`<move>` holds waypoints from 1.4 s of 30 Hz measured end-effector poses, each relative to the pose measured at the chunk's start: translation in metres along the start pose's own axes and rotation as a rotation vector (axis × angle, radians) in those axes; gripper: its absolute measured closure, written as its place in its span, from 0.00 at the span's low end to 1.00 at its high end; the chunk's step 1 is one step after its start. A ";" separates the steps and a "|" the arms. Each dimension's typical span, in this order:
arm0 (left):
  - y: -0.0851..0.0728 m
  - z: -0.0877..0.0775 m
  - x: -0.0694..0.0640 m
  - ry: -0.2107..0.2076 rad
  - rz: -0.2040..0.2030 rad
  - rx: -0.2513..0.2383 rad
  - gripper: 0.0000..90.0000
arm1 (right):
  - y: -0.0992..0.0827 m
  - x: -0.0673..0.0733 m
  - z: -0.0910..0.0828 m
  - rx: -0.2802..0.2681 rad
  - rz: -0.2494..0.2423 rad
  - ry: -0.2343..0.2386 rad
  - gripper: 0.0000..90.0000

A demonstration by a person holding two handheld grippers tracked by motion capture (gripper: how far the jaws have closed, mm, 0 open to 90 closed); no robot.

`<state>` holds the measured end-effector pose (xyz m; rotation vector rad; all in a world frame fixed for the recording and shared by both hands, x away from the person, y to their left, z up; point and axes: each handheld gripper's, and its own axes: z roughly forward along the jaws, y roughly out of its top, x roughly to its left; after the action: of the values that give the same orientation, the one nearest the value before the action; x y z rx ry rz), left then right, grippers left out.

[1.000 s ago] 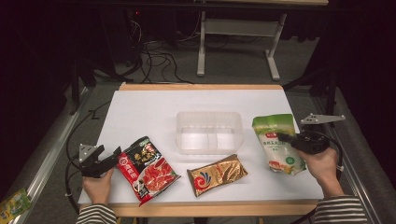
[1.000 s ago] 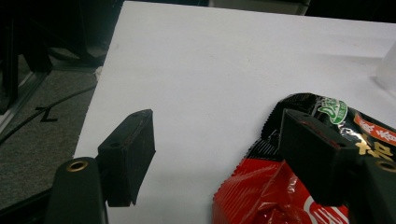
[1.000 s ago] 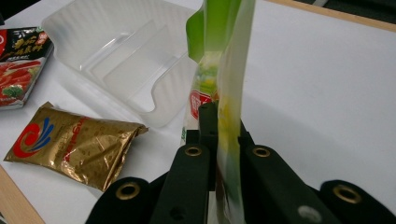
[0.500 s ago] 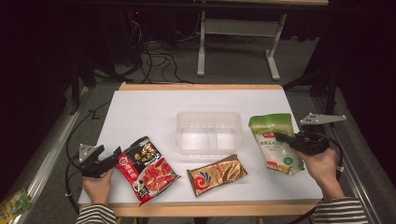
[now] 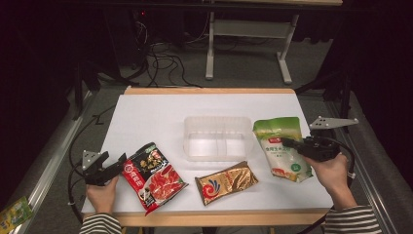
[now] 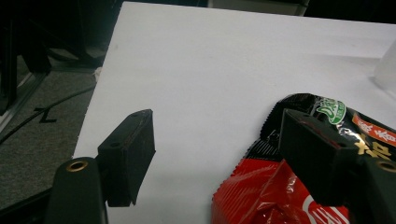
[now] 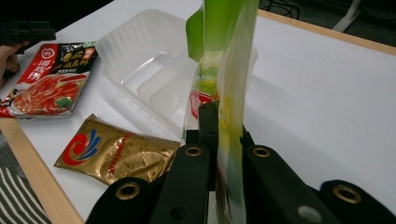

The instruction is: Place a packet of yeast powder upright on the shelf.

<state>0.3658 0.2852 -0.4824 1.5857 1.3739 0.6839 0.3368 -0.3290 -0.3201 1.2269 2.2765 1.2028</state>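
My right gripper (image 5: 292, 144) is shut on the right edge of a green and white pouch (image 5: 282, 146), which hangs tilted a little above the table beside the clear plastic tray (image 5: 219, 137). In the right gripper view the pouch (image 7: 224, 79) stands edge-on between the two black jaws. My left gripper (image 5: 119, 163) rests open at the table's near left edge. Its right jaw lies over the corner of a red and black packet (image 5: 152, 176), seen close as the red and black packet (image 6: 299, 186); nothing sits between the pads. A gold packet (image 5: 226, 182) lies flat near the front edge.
The white table top (image 5: 146, 117) has a wooden rim. Cables and a metal stand's legs (image 5: 248, 48) lie on the dark floor behind it. A small green packet (image 5: 14, 212) lies on the floor at the far left.
The right gripper has lifted the green pouch slightly and carried it left toward the clear tray. The left gripper has stayed where it was.
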 end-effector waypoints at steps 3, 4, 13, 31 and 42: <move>0.000 0.000 0.000 0.000 -0.002 0.000 0.30 | 0.003 0.005 0.001 -0.001 -0.007 0.010 1.00; 0.000 0.000 0.000 0.000 -0.002 0.000 0.30 | 0.004 0.006 0.002 -0.002 -0.010 0.012 1.00; 0.000 0.000 0.000 -0.003 -0.004 -0.001 0.30 | 0.012 0.016 0.006 -0.006 -0.042 0.038 1.00; 0.000 0.000 0.001 -0.008 -0.006 -0.002 0.30 | 0.035 0.035 0.026 -0.045 -0.057 0.088 1.00; 0.000 0.000 0.001 -0.008 -0.007 -0.006 0.30 | 0.053 0.043 0.046 -0.054 -0.052 0.092 1.00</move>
<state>0.3661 0.2860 -0.4828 1.5768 1.3699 0.6765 0.3672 -0.2548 -0.3014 1.1083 2.3090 1.3182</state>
